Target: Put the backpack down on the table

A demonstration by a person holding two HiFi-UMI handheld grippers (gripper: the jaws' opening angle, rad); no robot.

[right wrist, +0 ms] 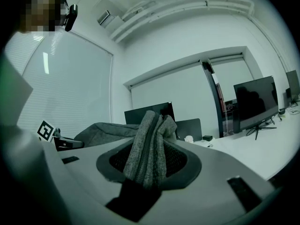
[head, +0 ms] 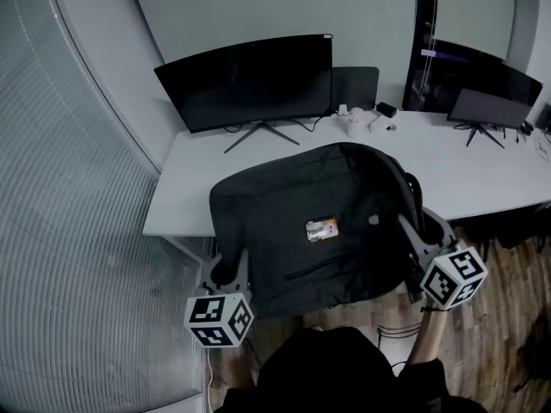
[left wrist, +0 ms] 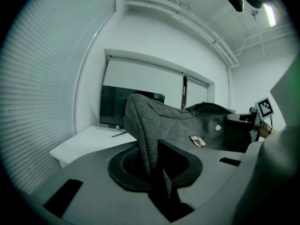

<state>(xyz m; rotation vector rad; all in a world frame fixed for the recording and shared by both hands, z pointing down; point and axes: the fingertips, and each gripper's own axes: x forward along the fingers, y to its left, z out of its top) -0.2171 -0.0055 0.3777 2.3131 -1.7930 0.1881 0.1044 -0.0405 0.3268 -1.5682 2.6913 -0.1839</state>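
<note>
Closest in the head view is the person's dark top (head: 331,372), and just beyond it the two tools reach forward, one on each side. The left gripper (head: 225,268) has its jaws closed down on the near left corner of the backpack (head: 310,222). In the left gripper view a thin upright fold of the grey cloth (left wrist: 146,139) is pinched between the jaws of that gripper (left wrist: 157,172). The right gripper (head: 419,232) grips the bag's right edge. In the right gripper view a thicker, bunched wad of cloth (right wrist: 150,144) fills the gap, so the jaws of this gripper (right wrist: 145,172) stand partly apart while they press on it.

The backpack hangs stretched between the two grippers, lying flat with its front face up, a small pale label (head: 322,229) near its middle. Its near part sticks out past the front edge of the white table (head: 194,188), above the wooden floor (head: 508,317); its far part is over the table top, and I cannot tell whether it touches.

Further back on the table stand a wide dark monitor (head: 250,84), a small white thing (head: 357,127) beside its foot, and a second monitor (head: 492,103) to the right. White blinds (head: 69,188) cover the left wall.
</note>
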